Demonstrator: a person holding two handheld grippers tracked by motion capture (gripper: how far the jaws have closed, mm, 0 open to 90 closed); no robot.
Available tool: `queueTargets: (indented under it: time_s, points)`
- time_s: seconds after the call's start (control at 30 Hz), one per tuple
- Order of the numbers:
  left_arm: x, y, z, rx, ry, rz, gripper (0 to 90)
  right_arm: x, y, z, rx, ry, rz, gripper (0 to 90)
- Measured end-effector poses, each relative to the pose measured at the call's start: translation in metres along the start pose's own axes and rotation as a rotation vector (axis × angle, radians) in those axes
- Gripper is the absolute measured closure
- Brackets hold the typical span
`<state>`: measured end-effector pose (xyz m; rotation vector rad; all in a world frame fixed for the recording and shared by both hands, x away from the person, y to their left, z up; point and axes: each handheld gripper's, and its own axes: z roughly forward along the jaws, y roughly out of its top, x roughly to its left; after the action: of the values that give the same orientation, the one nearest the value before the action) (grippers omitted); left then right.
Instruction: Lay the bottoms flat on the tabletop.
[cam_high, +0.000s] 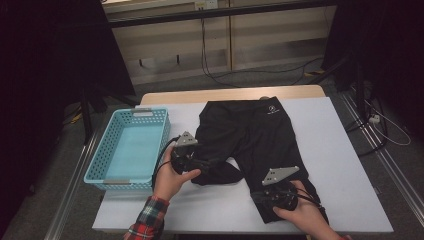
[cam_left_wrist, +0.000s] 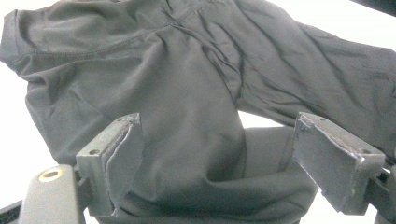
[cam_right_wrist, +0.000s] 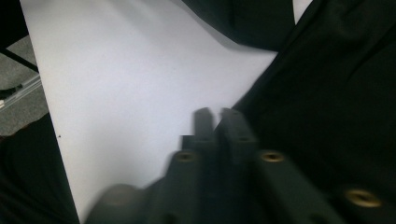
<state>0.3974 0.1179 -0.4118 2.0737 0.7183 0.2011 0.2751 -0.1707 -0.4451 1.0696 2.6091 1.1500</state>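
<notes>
A pair of black shorts (cam_high: 255, 135) lies spread on the white table (cam_high: 335, 150), waistband at the far side and legs toward me. My left gripper (cam_high: 199, 164) is at the left leg's hem. In the left gripper view its jaws (cam_left_wrist: 218, 120) stand wide apart, with the bunched leg fabric (cam_left_wrist: 187, 93) lying between them. My right gripper (cam_high: 265, 196) rests at the right leg's hem near the front edge. In the blurred right gripper view its jaws (cam_right_wrist: 215, 114) are nearly together, and the cloth's edge (cam_right_wrist: 336, 102) meets one fingertip; I cannot tell whether cloth is caught.
A light blue plastic basket (cam_high: 107, 150) stands at the table's left edge, close beside my left hand. A sleeve in red plaid (cam_high: 150, 217) comes in from the bottom. Bare white tabletop lies to the right of the shorts. Cables trail on the floor beyond.
</notes>
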Motion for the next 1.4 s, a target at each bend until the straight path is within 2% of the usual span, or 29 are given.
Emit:
queueTargets:
  time_s: [0.1,0.17,0.43,0.47,0.6,0.77,0.93,1.13,1.2,1.3,1.33,1.4]
  points:
    - [0.000,0.000,0.000,0.000,0.003,0.002,16.9,-0.003,0.000,-0.007,-0.023,-0.017,0.007,73.6]
    - [0.001,0.000,0.000,0.003,0.003,0.001,16.9,-0.008,0.000,-0.013,-0.040,-0.035,0.016,72.7]
    - [0.001,0.000,-0.001,0.001,0.003,0.004,16.9,-0.044,-0.008,-0.041,-0.088,-0.209,0.094,67.0]
    - [0.001,0.000,-0.001,0.003,0.005,0.005,16.9,-0.050,-0.010,-0.045,-0.089,-0.240,0.112,67.1]
    - [0.001,0.000,0.000,0.004,0.003,0.004,16.9,-0.068,-0.018,-0.055,-0.091,-0.313,0.154,66.2]
    - [0.000,0.001,0.000,0.003,0.002,0.006,16.9,-0.082,-0.028,-0.060,-0.058,-0.381,0.186,62.7]
    - [0.001,0.000,0.000,0.002,0.003,0.006,16.9,-0.091,-0.035,-0.065,-0.040,-0.418,0.211,62.0]
    - [0.000,0.001,0.000,0.005,0.003,0.009,16.9,-0.098,-0.040,-0.062,-0.004,-0.425,0.237,64.7]
    - [0.000,0.001,0.000,0.004,0.003,0.006,16.9,-0.098,-0.040,-0.062,-0.009,-0.419,0.258,72.7]
    - [0.000,0.000,0.001,0.012,0.001,0.012,16.9,-0.101,-0.041,-0.063,-0.015,-0.399,0.262,88.6]
    - [-0.001,0.001,0.002,0.012,0.002,0.012,16.9,-0.102,-0.041,-0.064,-0.022,-0.388,0.275,89.5]
    - [-0.001,0.001,0.002,0.011,-0.002,0.012,17.0,-0.105,-0.041,-0.065,-0.039,-0.408,0.277,89.9]
